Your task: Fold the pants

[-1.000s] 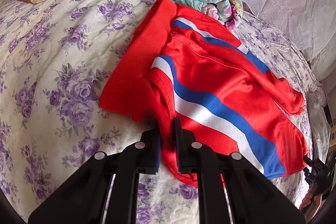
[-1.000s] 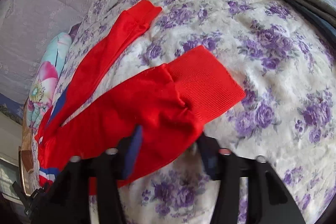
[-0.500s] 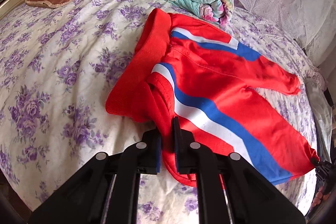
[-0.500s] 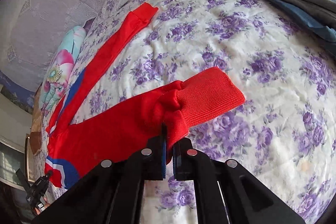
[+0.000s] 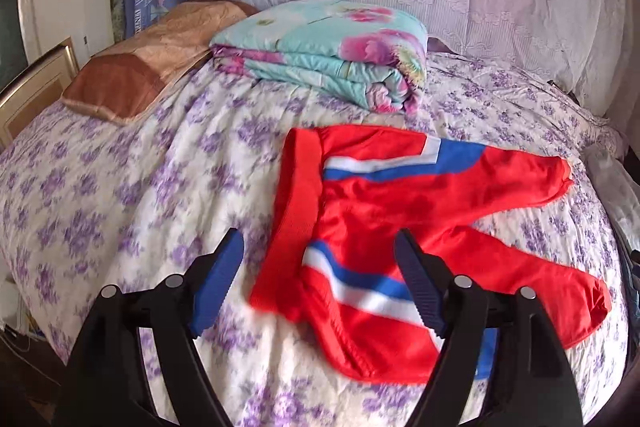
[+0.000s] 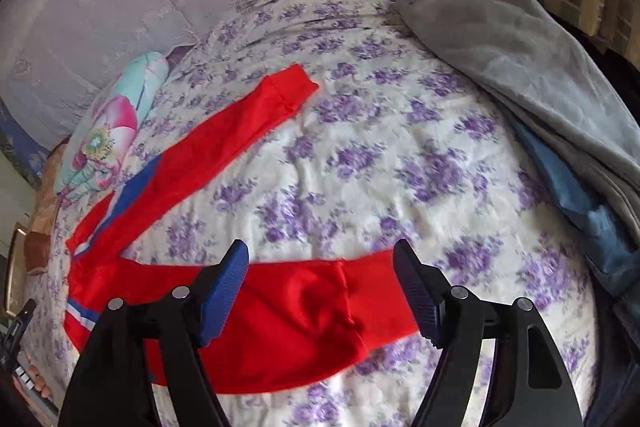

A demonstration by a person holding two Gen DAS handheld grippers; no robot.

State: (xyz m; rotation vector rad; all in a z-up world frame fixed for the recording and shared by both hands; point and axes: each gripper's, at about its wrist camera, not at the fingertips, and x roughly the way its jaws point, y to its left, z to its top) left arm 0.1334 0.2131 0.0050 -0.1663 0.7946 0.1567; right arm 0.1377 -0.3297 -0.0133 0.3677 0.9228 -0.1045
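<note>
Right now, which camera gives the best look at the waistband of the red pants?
The left wrist view: the waistband lies in full along the near-left edge of the red pants, between the open fingers of the left gripper. The right wrist view shows mainly the two legs; the waist end is squeezed at its left edge.

The left gripper (image 5: 318, 283) is hovering with its blue-padded fingers (image 5: 218, 279) spread wide apart, gripping nothing. The right gripper (image 6: 320, 291) is likewise hanging with its fingers (image 6: 224, 291) splayed wide, also holding nothing.
</note>
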